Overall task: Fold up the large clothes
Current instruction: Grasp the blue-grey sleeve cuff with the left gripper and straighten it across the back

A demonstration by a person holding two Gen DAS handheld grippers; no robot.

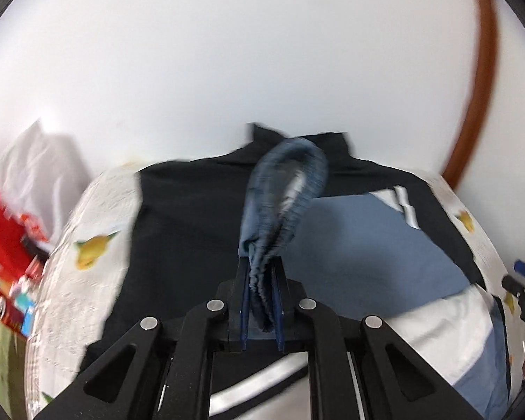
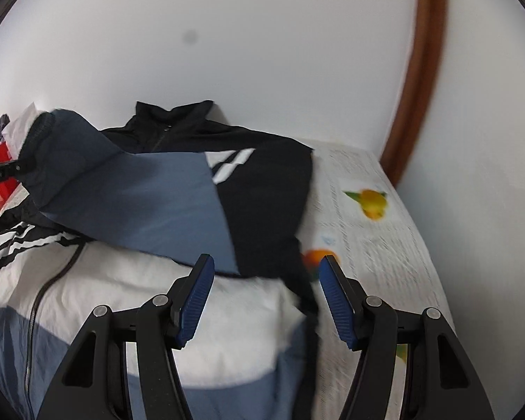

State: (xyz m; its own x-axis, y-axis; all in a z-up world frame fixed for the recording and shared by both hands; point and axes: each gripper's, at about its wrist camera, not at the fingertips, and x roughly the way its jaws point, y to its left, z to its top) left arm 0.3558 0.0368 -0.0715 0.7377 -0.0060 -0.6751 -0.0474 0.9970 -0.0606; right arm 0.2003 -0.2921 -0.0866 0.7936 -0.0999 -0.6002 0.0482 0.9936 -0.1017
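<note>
Left gripper [image 1: 260, 273] raised, jaws clamped on jacket cuff [image 1: 280, 203]; right gripper [image 2: 266, 280] low over jacket [image 2: 262, 189], jaws apart.

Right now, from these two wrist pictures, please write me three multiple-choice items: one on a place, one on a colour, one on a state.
1. Where does the jacket lie?
A. On a fruit-print cloth by a white wall
B. On a bare wooden floor
C. Inside a basket

2. What colour is the cuff that the left gripper holds?
A. Red
B. Blue
C. Yellow

3. How is the right gripper?
A. Shut on the collar
B. Shut on the zipper
C. Open, holding nothing

Answers:
1 A: the printed cloth with fruit shows beside the jacket, under the wall.
2 B: the ribbed blue cuff sits pinched between the left gripper's jaws.
3 C: its blue pads stand wide apart above the jacket with nothing between them.
</note>
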